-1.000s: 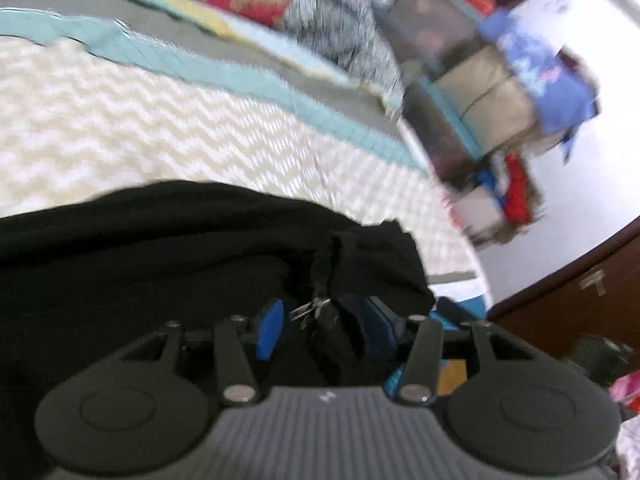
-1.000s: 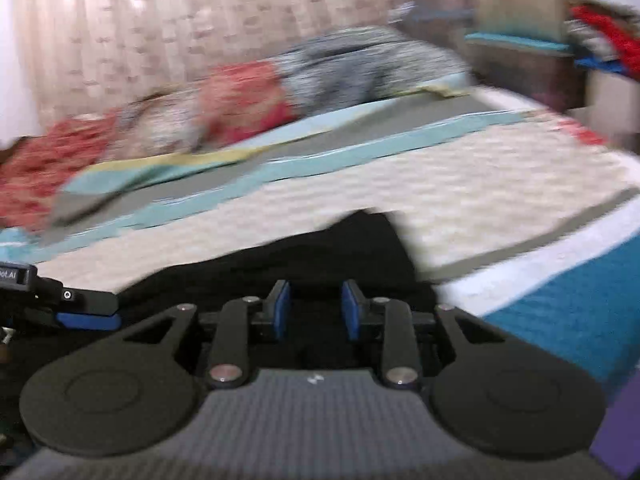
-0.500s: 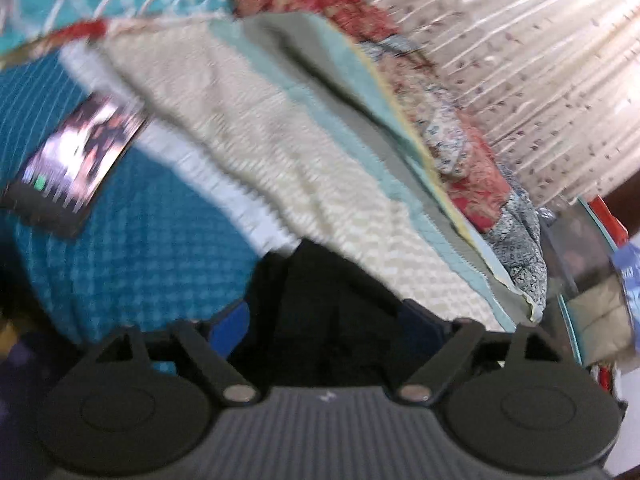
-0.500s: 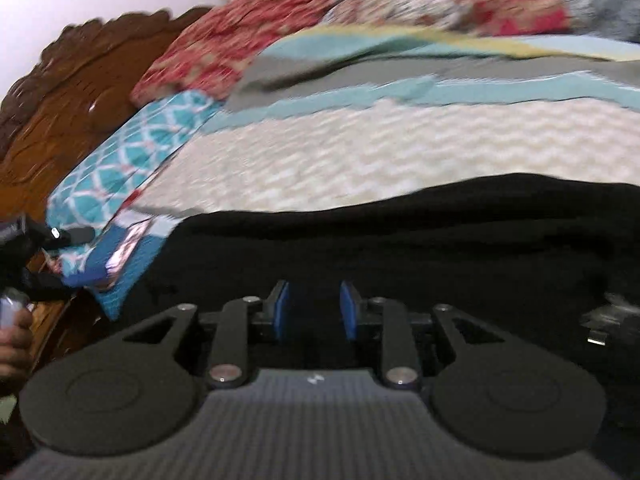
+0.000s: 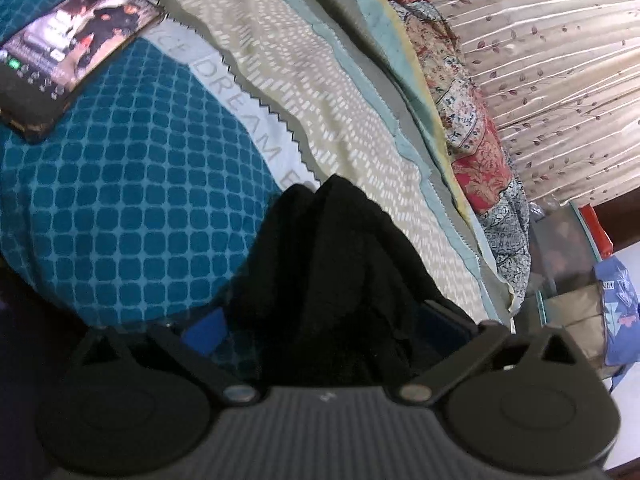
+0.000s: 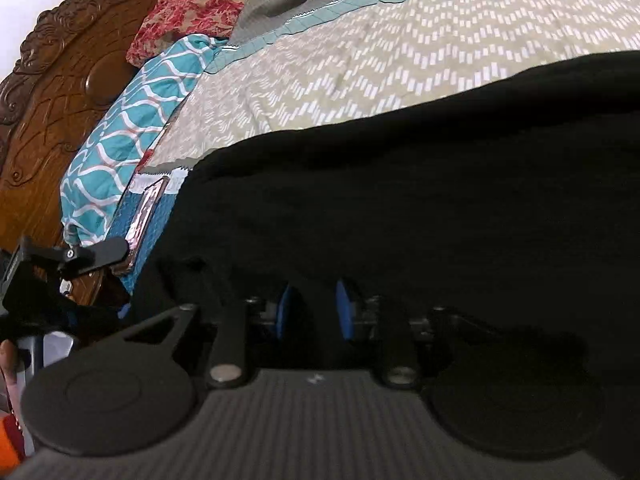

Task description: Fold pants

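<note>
Pants [image 5: 336, 280] hide right pad (left gripper [image 5: 320, 328] just opened wide); right gripper's [image 6: 314, 312] grip unclear.

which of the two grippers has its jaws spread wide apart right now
The left gripper: its jaws have just been opening around the black pants. The right gripper has blue pads close together.

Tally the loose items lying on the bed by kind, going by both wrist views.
Black pants: 1
Phone with lit screen: 1
Teal wave-pattern pillow: 1
Red floral cushion: 1
Patchwork quilt bundled along the far edge: 1
Total: 5
</note>
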A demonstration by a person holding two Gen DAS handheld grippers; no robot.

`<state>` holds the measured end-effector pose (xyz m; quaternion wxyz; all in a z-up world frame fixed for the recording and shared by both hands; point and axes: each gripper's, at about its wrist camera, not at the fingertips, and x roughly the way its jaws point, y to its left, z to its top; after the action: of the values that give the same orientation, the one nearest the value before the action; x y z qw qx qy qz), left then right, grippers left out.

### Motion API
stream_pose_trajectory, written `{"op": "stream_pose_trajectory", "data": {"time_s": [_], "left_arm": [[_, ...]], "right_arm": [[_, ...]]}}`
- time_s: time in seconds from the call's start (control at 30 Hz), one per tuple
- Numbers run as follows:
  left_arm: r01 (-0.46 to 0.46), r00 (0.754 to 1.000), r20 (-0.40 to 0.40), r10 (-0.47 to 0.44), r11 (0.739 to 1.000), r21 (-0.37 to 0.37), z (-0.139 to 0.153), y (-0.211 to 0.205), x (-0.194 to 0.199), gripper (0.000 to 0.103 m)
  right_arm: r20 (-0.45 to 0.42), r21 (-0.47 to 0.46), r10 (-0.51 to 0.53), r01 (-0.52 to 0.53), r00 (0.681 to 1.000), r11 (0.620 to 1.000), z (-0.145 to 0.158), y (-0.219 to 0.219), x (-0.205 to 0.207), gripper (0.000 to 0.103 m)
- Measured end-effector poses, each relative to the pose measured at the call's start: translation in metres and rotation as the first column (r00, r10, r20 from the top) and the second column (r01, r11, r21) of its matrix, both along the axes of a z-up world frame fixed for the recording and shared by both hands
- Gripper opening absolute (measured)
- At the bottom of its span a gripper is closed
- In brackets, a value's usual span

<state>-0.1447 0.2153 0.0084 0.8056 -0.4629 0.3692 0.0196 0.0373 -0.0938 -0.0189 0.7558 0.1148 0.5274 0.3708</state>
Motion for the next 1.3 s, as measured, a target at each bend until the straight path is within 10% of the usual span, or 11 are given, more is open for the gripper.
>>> {"op": "stream_pose_trajectory", "data": {"time_s": [0.53,0.63,0.73,0.93,1.07,1.3], "left_arm": [[0.097,0.995,-0.01,-0.096,0.982,0.163,0.006,-0.023,0.005,0.09],[0.07,0.998,-0.016,-0.068,0.978,0.194,0.014,-0.026,0.006,0.05],[0.092,0.994,0.051,-0.101,0.984,0.151,0.033,-0.03,0.006,0.035],[0.265,0.937,0.177,-0.302,0.943,0.201,0.068,-0.087,0.029,0.027],[0.362,0.894,0.157,-0.42,0.883,0.299,0.07,-0.134,0.052,0.027],[0.524,0.825,0.086,-0.559,0.812,0.257,0.044,-0.181,0.082,0.038]], "right_arm": [[-0.022,0.045,-0.058,0.059,0.998,0.997,-0.004,-0.013,-0.01,0.027],[-0.024,0.052,-0.061,0.062,0.998,0.997,-0.004,-0.014,-0.011,0.027],[-0.028,0.061,-0.063,0.064,0.998,0.996,-0.005,-0.015,-0.011,0.027],[-0.04,0.07,-0.053,0.056,0.998,0.996,-0.006,-0.021,-0.008,0.027],[-0.055,0.058,-0.104,0.107,0.993,0.993,-0.001,-0.037,-0.006,0.02],[0.071,0.027,-0.283,0.281,0.957,0.959,0.022,-0.104,-0.026,0.027]]}}
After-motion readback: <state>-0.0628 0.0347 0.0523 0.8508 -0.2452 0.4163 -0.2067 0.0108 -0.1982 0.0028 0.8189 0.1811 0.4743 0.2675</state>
